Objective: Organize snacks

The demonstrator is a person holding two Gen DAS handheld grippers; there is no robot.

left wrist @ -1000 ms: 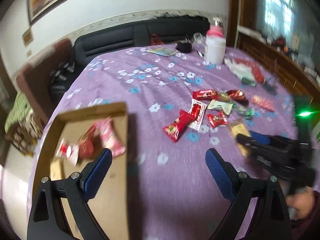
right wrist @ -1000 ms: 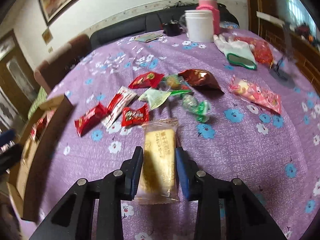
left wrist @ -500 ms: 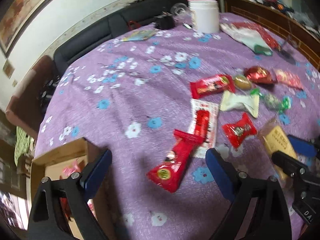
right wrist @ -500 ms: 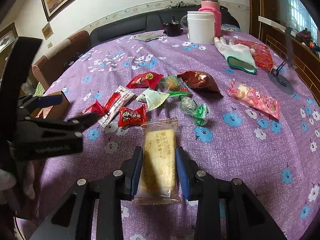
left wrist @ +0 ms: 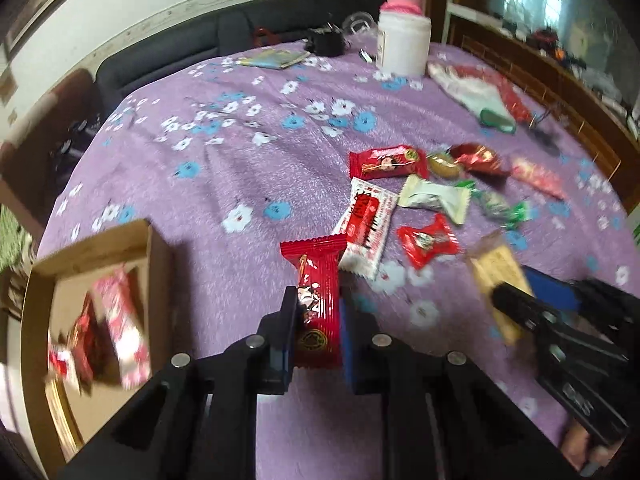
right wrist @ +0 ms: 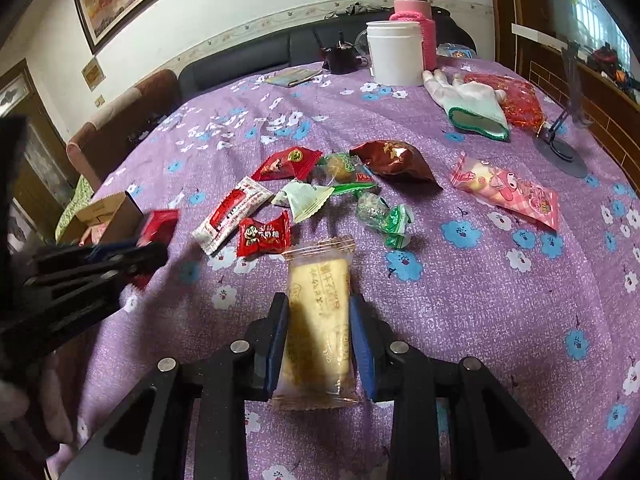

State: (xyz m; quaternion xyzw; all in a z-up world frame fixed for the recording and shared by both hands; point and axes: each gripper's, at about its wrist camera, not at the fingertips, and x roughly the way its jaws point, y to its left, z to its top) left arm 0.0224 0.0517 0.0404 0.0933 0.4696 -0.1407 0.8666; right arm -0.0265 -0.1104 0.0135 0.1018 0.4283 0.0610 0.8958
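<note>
My left gripper (left wrist: 318, 312) is shut on a long red snack packet (left wrist: 318, 300), just right of the cardboard box (left wrist: 154, 264) that holds several red and pink snacks. My right gripper (right wrist: 319, 320) is shut on a clear-wrapped yellow biscuit packet (right wrist: 318, 320); the packet also shows in the left wrist view (left wrist: 498, 276). Several loose snacks lie on the purple flowered cloth (right wrist: 460, 280): a white-and-red packet (right wrist: 230, 212), a small red candy (right wrist: 262, 234), a brown bag (right wrist: 394, 158) and a pink packet (right wrist: 506, 194).
A white tub (right wrist: 394, 56) and a pink bottle (right wrist: 418, 20) stand at the far edge. A glove (right wrist: 470, 106), a red mesh bag (right wrist: 516, 104) and a small black stand (right wrist: 560, 144) lie at the far right. A dark sofa is behind the table.
My left gripper has swung from the box to the snacks and closed on the long red packet. My right gripper stays shut on the biscuit packet.
</note>
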